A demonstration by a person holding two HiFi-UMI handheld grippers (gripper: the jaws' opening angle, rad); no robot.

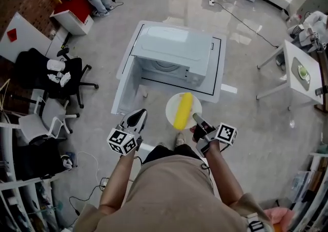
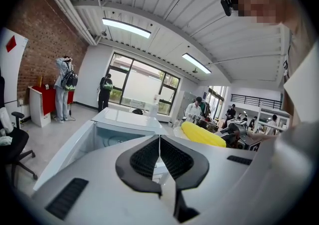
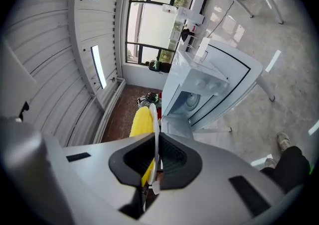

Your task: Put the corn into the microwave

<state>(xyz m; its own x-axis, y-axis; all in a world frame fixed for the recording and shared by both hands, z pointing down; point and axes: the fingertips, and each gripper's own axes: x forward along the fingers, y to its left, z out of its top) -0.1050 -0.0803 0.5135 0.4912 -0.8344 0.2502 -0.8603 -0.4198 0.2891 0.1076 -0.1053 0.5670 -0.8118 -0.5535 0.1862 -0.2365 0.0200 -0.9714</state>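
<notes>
Just before the microwave (image 1: 174, 51): corn (image 1: 183, 111) lay lengthwise on a white plate (image 1: 170, 111).
Right hand-held gripper (image 1: 198, 120): clenched on the plate's near rim.
Left hand-held gripper (image 1: 137, 118): jaws together, empty.
Handling: corn seemed firm, round, apt to roll; plate best kept level.

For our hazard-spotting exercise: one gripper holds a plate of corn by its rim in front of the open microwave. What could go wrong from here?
1. The right gripper pinches only the rim of the plate, so the plate may tilt or slip out.
2. The corn seems to lie loose on it and could roll off.
3. The plate could knock the frame of the microwave on entering.
</notes>
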